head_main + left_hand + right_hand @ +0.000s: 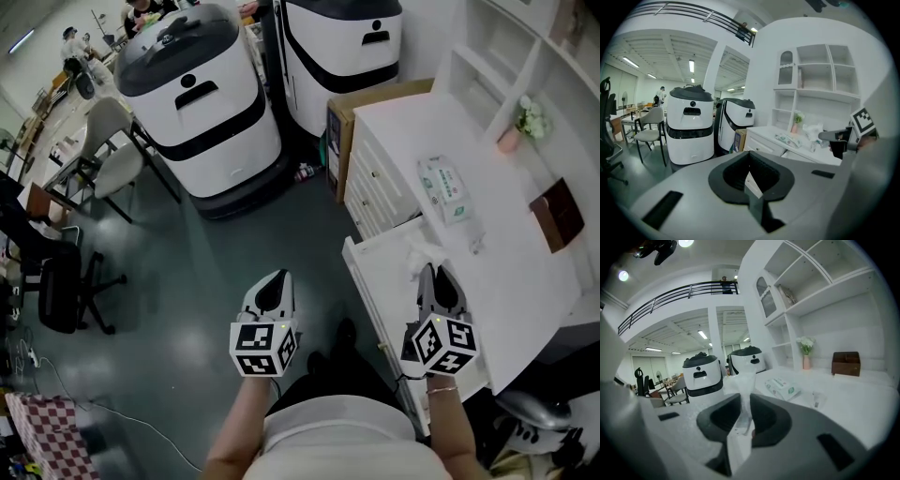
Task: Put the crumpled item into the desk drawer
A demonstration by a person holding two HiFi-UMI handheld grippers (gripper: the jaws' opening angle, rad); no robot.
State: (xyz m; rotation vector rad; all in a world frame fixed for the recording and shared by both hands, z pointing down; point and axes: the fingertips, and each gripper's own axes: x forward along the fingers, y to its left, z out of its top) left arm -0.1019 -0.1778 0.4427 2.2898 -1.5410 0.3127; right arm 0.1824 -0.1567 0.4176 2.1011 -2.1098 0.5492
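Observation:
A crumpled white tissue (420, 255) (743, 380) sticks up from between the jaws of my right gripper (433, 274) (743, 423), which is shut on it. That gripper hangs over the near left part of the white desk (506, 281), just right of the pulled-out white drawer (361, 272). My left gripper (272, 281) (752, 185) hovers over the dark floor left of the drawer, jaws shut with nothing between them. In the left gripper view the right gripper (834, 137) shows at the right with the tissue (813, 131).
On the desk lie a wipes packet (445, 187), a brown box (558, 214) and a pink vase of flowers (520, 127). Two large white-and-black machines (202, 103) (342, 47) stand beyond. A cardboard box (342, 122) abuts the desk. Chairs (112, 155) stand at left.

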